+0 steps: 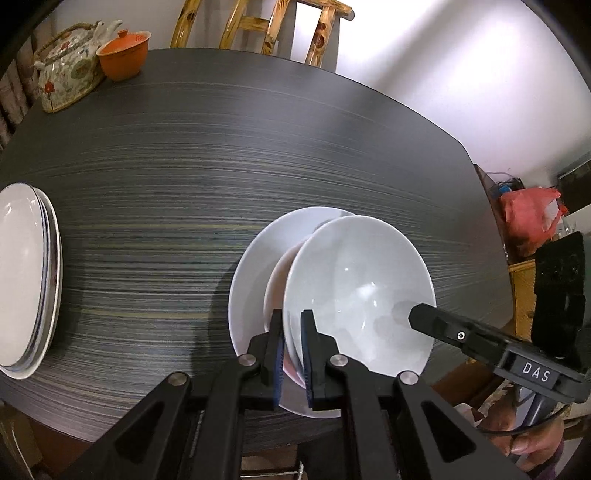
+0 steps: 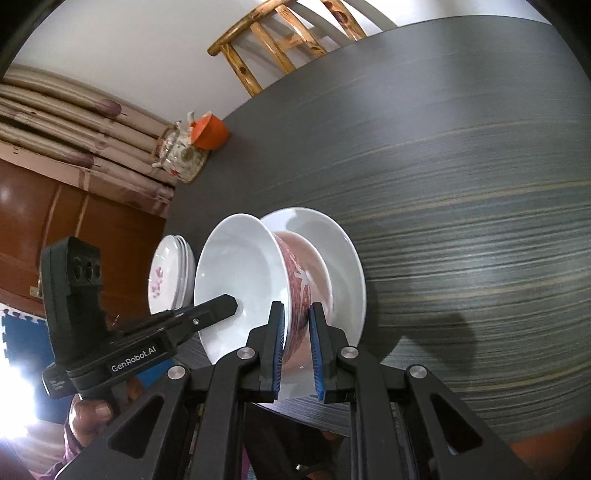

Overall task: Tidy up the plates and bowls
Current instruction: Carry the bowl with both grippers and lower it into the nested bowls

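Dark striped table, biggest thing in both views. Wooden chair behind its far edge. Stack of white plates at the table's left edge in my left view; in the right view the same stack shows a pink floral print. Well apart from the bowls.

Near the front edge: wide white plate flat on the table. On it a red-patterned bowl, and a white bowl tilted on top, nested into the patterned one.

My left gripper: blue pads nearly together, pinched on the near rim of the white bowl, one finger inside, one outside. My right gripper: fingers narrowly apart, straddling the patterned bowl's wall below the white bowl's rim; the wall sits between the pads, contact looks firm on the left pad, can't confirm the right one.

Far corner: floral teapot, orange lidded cup just beside it. Red plastic bag off the table at right.
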